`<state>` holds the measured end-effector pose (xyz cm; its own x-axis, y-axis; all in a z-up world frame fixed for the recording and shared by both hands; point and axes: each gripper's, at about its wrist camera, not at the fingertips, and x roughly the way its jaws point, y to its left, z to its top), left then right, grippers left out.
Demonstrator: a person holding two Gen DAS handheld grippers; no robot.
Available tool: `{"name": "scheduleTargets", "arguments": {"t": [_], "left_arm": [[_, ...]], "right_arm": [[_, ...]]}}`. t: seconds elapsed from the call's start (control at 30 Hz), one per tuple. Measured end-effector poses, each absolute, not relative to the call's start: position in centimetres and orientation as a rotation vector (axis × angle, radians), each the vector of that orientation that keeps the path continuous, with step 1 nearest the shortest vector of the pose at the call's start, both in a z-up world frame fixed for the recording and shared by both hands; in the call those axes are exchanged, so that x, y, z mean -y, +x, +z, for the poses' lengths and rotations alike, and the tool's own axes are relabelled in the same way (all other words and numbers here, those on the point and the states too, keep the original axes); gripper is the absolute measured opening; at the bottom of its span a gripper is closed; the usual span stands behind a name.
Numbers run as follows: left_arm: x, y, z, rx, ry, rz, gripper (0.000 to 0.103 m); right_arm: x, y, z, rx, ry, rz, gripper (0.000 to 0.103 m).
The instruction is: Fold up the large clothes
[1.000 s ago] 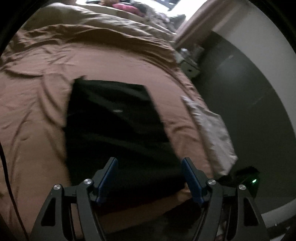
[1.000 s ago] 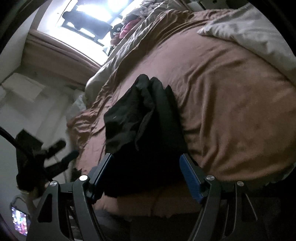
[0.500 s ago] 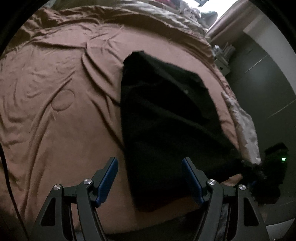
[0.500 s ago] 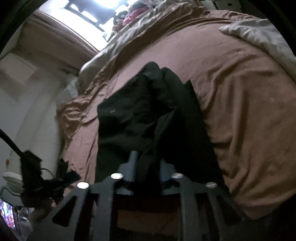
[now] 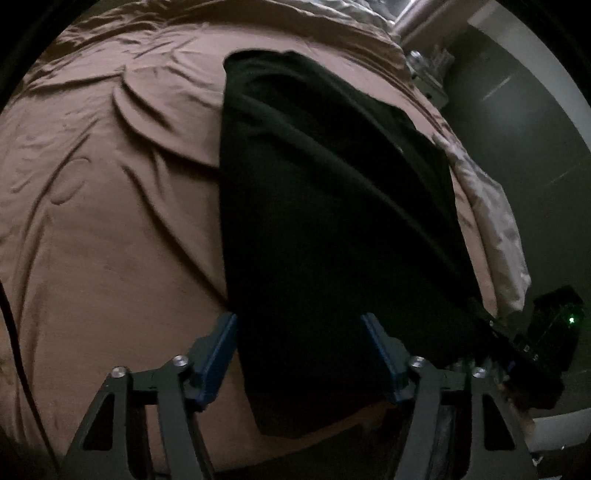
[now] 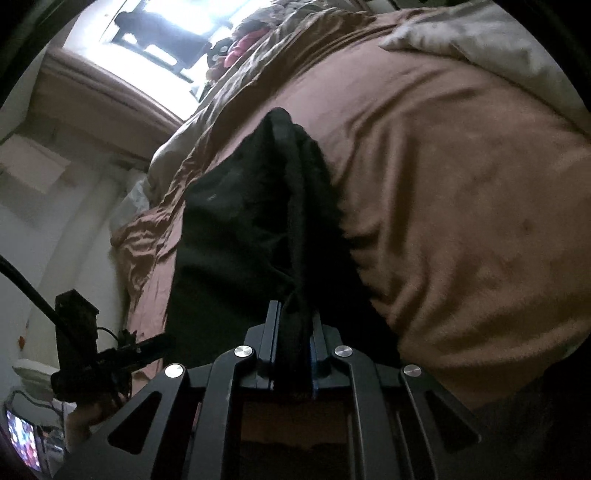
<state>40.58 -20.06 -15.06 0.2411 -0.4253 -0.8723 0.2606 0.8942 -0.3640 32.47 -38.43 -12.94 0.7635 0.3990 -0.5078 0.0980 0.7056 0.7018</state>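
Brown bedspread (image 5: 110, 229) under black garment (image 5: 332, 221), right gripper (image 6: 293, 332) jaws clamping it, left gripper (image 5: 299, 343) jaws closing astride.

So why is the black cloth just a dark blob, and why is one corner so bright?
Left wrist view: the room is dim, so the black garment shows almost no folds, and the fisheye lens bends the brown bedspread into a dome. Right wrist view: the window glares white and washes out, leaving the garment and right gripper murky; edges look slightly smeared.
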Motion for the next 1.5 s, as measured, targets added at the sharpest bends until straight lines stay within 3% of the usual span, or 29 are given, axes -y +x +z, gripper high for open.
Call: {"name": "scheduleTargets", "arguments": {"t": [0.23,0.73,0.9,1.0,1.03,1.07,1.13,1.5], "left_arm": [[20.8,40.5,-15.2,-1.244,-0.159,-0.468,0.042],[19.3,37.9,-15.6,-1.304,-0.168,-0.507,0.044],[18.3,37.7,-14.5,-1.319,-0.155,-0.506,0.043],[18.1,38.6,-13.0,-1.272,-0.143,-0.479,0.044],[18.1,38.9,-12.8,-1.267,-0.152,-0.482,0.046],[18.1,39.4,-12.6,-1.265,-0.166,-0.489,0.049],[18.0,40.4,-12.2,-1.249,-0.179,-0.492,0.057],[17.6,46.9,-13.6,-1.237,-0.222,-0.453,0.057]], "right_arm": [[38.6,31.1,-13.2,-0.678,0.788,0.133,0.008],[38.7,29.9,-12.1,-0.712,0.738,0.122,0.009],[38.4,29.9,-10.3,-0.739,0.631,0.174,0.016],[39.3,29.7,-8.7,-0.744,0.602,0.179,0.041],[39.7,29.5,-8.2,-0.73,0.602,0.185,0.062],[40.2,29.5,-7.5,-0.71,0.606,0.195,0.075],[41.1,29.8,-6.3,-0.693,0.603,0.206,0.076],[43.0,39.8,-6.5,-0.79,0.653,0.304,0.076]]}}
